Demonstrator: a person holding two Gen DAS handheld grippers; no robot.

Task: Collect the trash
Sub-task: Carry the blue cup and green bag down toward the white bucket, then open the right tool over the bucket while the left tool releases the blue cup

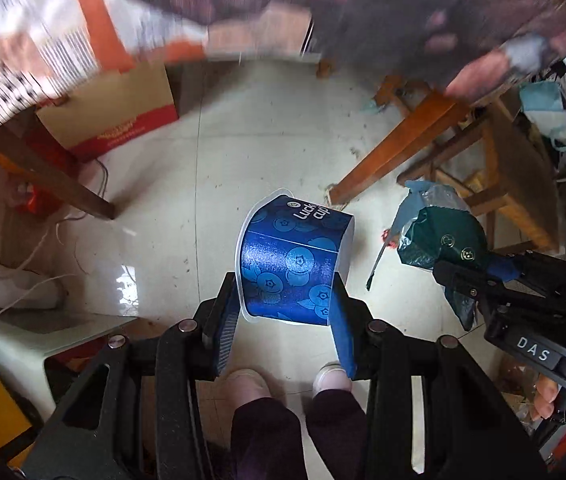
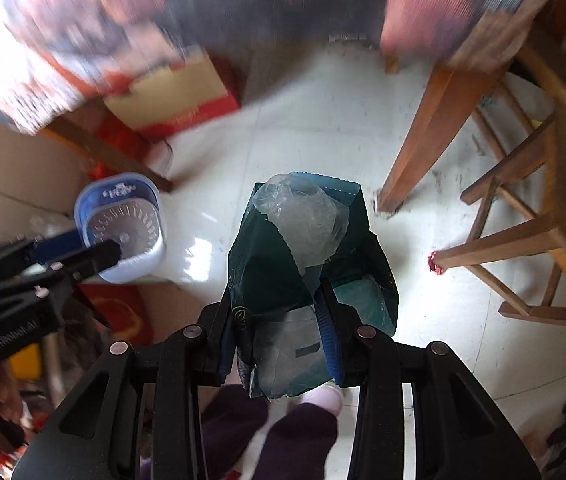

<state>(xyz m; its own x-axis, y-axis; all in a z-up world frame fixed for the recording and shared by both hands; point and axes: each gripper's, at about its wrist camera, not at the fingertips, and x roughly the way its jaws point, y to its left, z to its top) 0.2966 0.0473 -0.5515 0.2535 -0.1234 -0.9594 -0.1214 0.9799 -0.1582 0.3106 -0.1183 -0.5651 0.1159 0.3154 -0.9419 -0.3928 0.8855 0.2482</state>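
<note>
Above floor (image 1: 267, 128): both claws pointing down.
Left claw (image 1: 287, 308): clamped on blue cup (image 1: 295, 260).
Right claw (image 2: 279, 320): gripping crumpled green wrapper (image 2: 275, 264).

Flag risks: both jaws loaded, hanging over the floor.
1. The cup is pinched by its thin walls in the left gripper; it may buckle and slip.
2. The bag in the right gripper is crumpled film that may slide free.
3. No bin shows; either would land by the shoes.
</note>
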